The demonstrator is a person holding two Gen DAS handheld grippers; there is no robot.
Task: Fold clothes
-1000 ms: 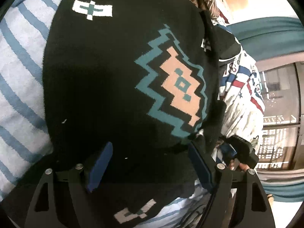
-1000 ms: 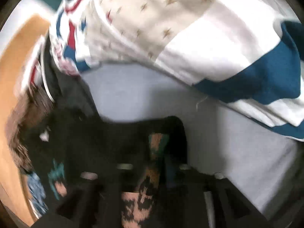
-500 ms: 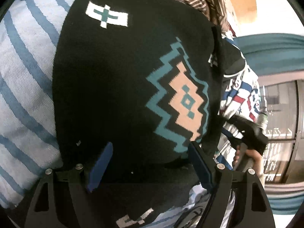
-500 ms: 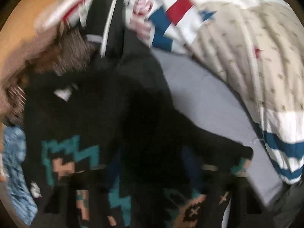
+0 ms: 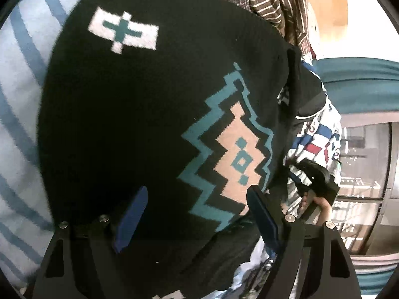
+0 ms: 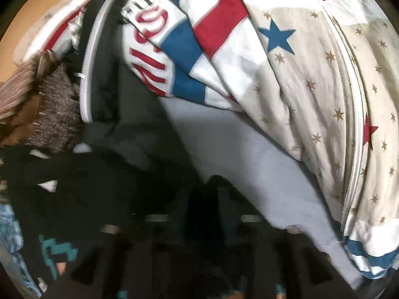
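Observation:
A black knit sweater (image 5: 139,114) with a teal and peach diamond pattern lies spread over a blue-striped cloth (image 5: 22,104). My left gripper (image 5: 197,211) hovers low over its near edge, open wide, blue pads bare and the knit lying under the gap. At the sweater's right edge a hand (image 5: 321,204) holds my right gripper. In the dark, blurred right wrist view, my right gripper (image 6: 203,209) has its jaws opening, with a black fold of the sweater (image 6: 99,186) standing between the fingers. I cannot see the pads pressing on it.
A white jacket with red and blue stripes and stars (image 6: 286,49) is heaped on the right over a grey sheet (image 6: 249,164). A black garment with a white zip (image 6: 87,62) and brown striped clothes (image 5: 281,7) lie behind the sweater. A teal edge (image 5: 361,82) borders the far right.
The right wrist view has swung and rolled away from the sweater's pattern toward the star jacket. In the left view the sweater has drifted slightly right, and the right hand has come up beside it.

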